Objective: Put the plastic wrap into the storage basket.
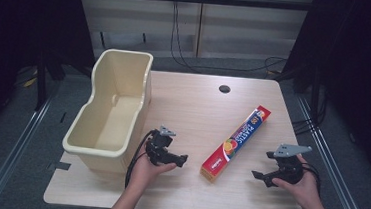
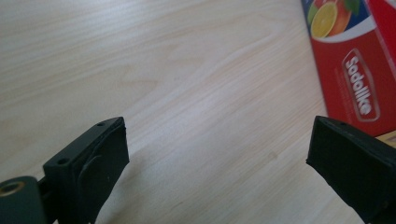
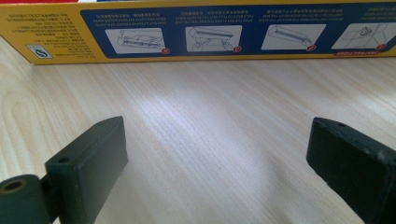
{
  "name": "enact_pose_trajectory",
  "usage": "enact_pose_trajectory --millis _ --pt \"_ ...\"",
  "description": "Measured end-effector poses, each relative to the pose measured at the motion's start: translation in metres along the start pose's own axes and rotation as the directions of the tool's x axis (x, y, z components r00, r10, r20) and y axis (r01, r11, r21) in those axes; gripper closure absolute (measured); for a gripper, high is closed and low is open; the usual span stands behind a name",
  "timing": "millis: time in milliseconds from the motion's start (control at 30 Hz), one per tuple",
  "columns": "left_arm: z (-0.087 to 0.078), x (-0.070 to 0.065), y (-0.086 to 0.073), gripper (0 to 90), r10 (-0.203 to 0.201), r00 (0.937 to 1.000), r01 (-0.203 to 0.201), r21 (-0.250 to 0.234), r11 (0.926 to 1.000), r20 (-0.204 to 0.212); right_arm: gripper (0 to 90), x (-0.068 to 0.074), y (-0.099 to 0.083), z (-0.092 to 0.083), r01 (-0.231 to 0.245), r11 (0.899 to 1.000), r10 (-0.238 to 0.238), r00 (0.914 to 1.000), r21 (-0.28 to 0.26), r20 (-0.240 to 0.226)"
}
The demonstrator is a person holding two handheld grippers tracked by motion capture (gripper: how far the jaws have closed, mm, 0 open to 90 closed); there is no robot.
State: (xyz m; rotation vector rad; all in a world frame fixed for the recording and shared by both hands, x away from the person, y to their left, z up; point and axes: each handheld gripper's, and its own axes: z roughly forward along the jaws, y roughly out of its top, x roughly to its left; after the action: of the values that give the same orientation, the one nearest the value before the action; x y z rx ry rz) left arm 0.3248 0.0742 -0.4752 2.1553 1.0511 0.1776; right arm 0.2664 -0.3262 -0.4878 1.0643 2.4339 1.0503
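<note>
L gripper [image 1: 183, 159] wide, empty | R gripper [image 1: 258, 176] wide, empty | wrap box [image 1: 236, 142] flat betw. both, nearer table [image 1: 193, 110] right edge, untouched | bin [image 1: 110, 111] at left edge, empty | prob. nothing done; grab + bin left

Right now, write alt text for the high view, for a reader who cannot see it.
A long red box of plastic wrap lies diagonally on a wooden table between the open left gripper and right gripper, both hand-held. A cream plastic tub stands at the left.
</note>
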Motion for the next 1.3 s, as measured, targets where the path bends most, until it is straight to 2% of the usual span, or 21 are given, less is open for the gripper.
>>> enact_pose_trajectory --millis 100,300,400,533,667,733,800,833,1100,1200,1300 --pt "-0.002 -0.004 0.006 5.2 -0.016 0.9996 0.016 0.006 0.9999 0.022 4.8 -0.001 -0.001 -0.002 -0.004 1.0 0.004 1.0 -0.009 0.008" --pt "0.005 -0.017 0.023 5.5 0.012 0.9989 -0.014 0.037 0.9992 0.044 4.8 -0.002 -0.004 -0.004 -0.015 1.0 0.015 0.9997 0.003 0.021" --pt "0.009 -0.027 0.037 5.5 0.019 0.998 -0.021 0.033 0.9992 0.061 4.8 -0.003 -0.004 -0.006 -0.021 1.0 0.022 0.9994 -0.012 0.026" --pt "0.013 -0.039 0.054 5.5 0.057 0.9953 -0.06 0.039 0.9974 0.078 4.9 -0.005 -0.005 -0.007 -0.029 0.999 0.03 0.9991 -0.019 0.032" --pt "0.017 -0.05 0.068 5.5 0.073 0.9933 -0.076 0.035 0.9965 0.09 5.0 -0.006 -0.005 -0.009 -0.037 0.999 0.038 0.9987 -0.025 0.033" --pt "0.022 -0.055 0.074 5.5 0.071 0.9924 -0.075 0.039 0.9964 0.101 4.9 -0.007 -0.006 -0.009 -0.039 0.999 0.039 0.9987 -0.026 0.032" --pt "0.027 -0.06 0.08 5.5 0.09 0.9909 -0.095 0.053 0.9941 0.1 5.0 -0.006 -0.006 -0.009 -0.042 0.999 0.043 0.9984 -0.022 0.037" --pt "0.031 -0.063 0.083 5.5 0.091 0.9894 -0.097 0.049 0.994 0.113 5.0 -0.006 -0.006 -0.009 -0.042 0.999 0.042 0.9985 -0.024 0.033" --pt "0.054 -0.084 0.1 5.5 0.118 0.9848 -0.127 0.063 0.9899 0.127 5.1 -0.007 -0.006 -0.011 -0.043 0.998 0.045 0.9982 -0.034 0.04" --pt "0.061 -0.089 0.104 5.5 0.137 0.9812 -0.149 0.079 0.9857 0.136 5.2 -0.007 -0.007 -0.011 -0.043 0.998 0.045 0.9982 -0.036 0.04" --pt "0.068 -0.093 0.108 5.5 0.136 0.9808 -0.148 0.083 0.9855 0.14 4.7 -0.008 -0.007 -0.013 -0.046 0.998 0.048 0.9978 -0.044 0.046"
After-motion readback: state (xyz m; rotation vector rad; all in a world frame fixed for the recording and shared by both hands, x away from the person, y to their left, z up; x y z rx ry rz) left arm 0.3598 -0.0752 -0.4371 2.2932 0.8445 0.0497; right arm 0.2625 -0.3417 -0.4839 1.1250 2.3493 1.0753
